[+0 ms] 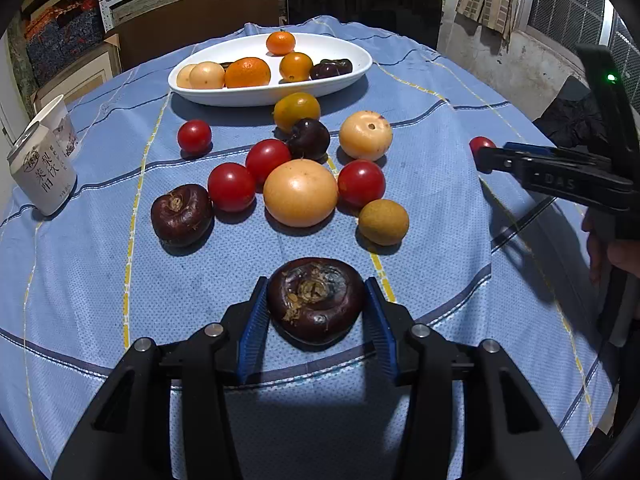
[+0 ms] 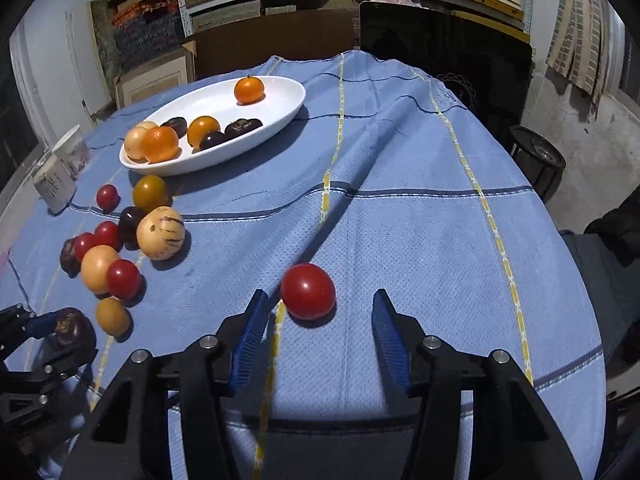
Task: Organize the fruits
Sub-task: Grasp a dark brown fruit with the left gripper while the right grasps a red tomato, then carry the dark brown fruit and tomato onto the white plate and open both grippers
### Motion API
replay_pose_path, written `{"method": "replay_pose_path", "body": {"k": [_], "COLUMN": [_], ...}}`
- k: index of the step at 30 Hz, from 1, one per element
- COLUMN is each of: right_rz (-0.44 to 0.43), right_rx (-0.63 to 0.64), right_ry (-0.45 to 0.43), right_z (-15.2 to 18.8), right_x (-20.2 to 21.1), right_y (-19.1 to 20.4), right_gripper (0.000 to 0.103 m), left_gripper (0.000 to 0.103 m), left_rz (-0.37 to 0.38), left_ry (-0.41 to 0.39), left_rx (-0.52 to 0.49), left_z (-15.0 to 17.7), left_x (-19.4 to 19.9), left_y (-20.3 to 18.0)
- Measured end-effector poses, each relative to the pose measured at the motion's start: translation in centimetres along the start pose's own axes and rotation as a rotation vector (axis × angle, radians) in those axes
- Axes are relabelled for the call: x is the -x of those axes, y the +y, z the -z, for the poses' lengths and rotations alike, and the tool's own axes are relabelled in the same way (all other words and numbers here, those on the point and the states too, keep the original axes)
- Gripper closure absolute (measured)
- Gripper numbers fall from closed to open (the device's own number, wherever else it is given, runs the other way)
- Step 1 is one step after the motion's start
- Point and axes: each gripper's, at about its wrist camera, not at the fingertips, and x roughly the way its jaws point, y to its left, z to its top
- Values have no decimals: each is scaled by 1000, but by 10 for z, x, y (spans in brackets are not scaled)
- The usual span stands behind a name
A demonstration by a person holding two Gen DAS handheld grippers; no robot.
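The left gripper has its blue fingers closed against both flanks of a dark water chestnut, which sits on the blue-checked cloth of the worktop at 6 o'clock from the loose pile of fruit. The grip looks even, one pad on each side at the widest part, so a straight lift should keep it from rolling out (its skin is glossy and its shape flattened, so a tilted lift could let it pivot).

The right gripper has its fingers part way apart with a red cherry tomato just ahead of the tips, nearer the left pad and touching neither, as far as the view shows. To do this well, bring the gripper forward and a little toward 9 o'clock until the tomato sits centred between the pads, then close gently; it is round and smooth and will likely skid away if only one pad reaches it first.

The white oval dish lies at 12 o'clock, beyond the pile, already holding oranges and dark fruit. Carry each piece high over the pile and set it into a bare part of the dish rather than dropping it.
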Motion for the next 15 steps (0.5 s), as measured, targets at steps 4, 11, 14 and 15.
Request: {"method": "replay_pose_path", "body": {"k": [4,11,14,15], "right_rz": [-23,-60,-92,-102], "right_rx": [26,-20,-52,-51], "right_ry": [21,-3,-24,-30], "right_z": [-3,3,8,10], "right_x": [-12,6,22,27], "right_y": [4,-1,-7,-6], "right_gripper": [74,75,75,75], "left_gripper": [56,57,57,57], "left_rz": [0,-1,-8,-10], "left_ry": [0,-5,-27,-34], "left_rx": [1,19,25,28], "left_z": [0,-1,0,0], "left_x": [0,5,15,19], "left_y": [0,7,14,17]}}
